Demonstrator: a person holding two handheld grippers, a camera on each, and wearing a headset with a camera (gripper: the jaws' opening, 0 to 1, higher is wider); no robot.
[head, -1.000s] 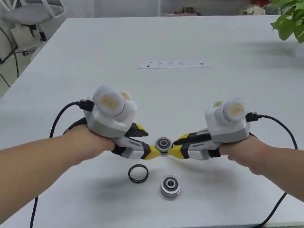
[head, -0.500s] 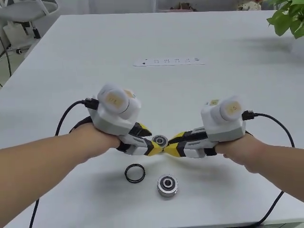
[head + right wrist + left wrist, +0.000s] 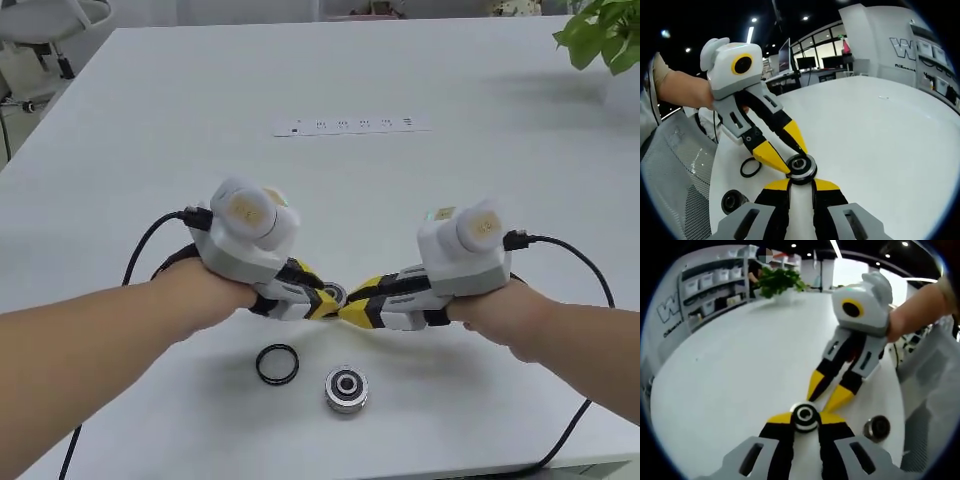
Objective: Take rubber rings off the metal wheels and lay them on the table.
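Just closed tip to tip: left gripper jaws clamped on wheel, right gripper jaws' hold unclear, ring peel likely starting.

White table. Power strip ahead of left tool; chair far beyond it. Plant far beyond right tool. Shelves with bins, ceiling spotlights, monitors by windows.

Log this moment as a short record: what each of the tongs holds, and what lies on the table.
left tongs: shut on the held wheel
right tongs: shut on the same wheel, from the opposite side
held wheel: above the table, dark outer band on it
loose ring: flat on the table
second wheel: on the table beside the loose ring, not touching it
power strip: farther back on the table
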